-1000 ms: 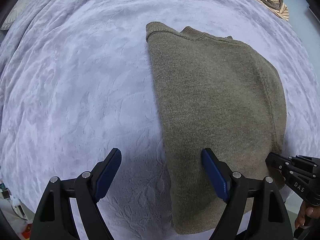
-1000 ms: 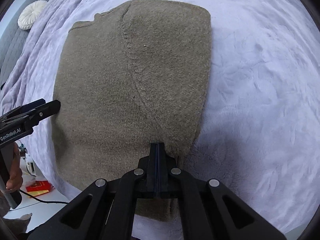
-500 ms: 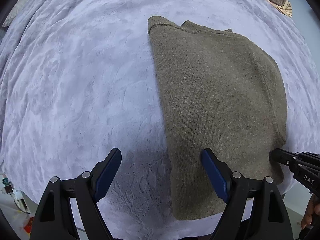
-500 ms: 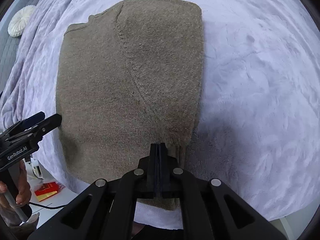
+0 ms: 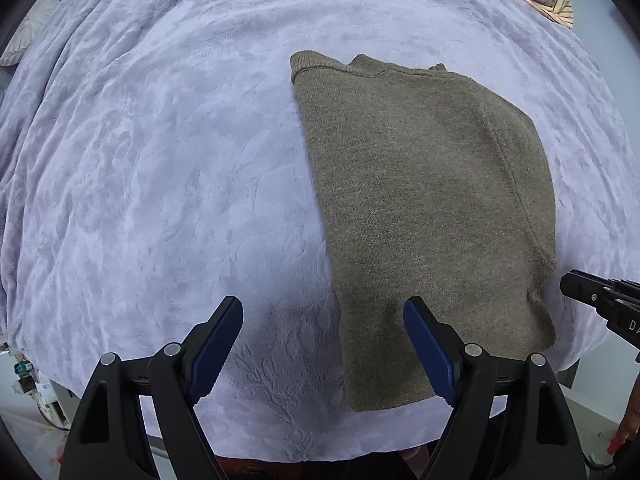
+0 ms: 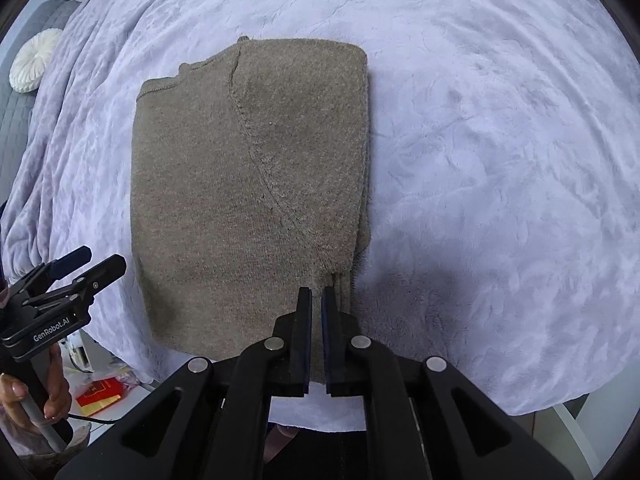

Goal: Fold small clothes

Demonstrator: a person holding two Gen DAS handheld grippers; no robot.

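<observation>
While the folded olive sweater (image 6: 248,200) lies flat on the lilac bedspread (image 6: 500,160), the right hand-held gripper (image 6: 316,304), jaws parting and empty, could snag its near hem, whereas the left hand-held gripper (image 5: 324,344) stands spread beside it, risking disturbance of the fold.

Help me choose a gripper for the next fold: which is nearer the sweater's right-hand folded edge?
Right. The right gripper, jaws opening and empty, is above the sweater's lower right corner; the left gripper stands open over the opposite edge.
</observation>
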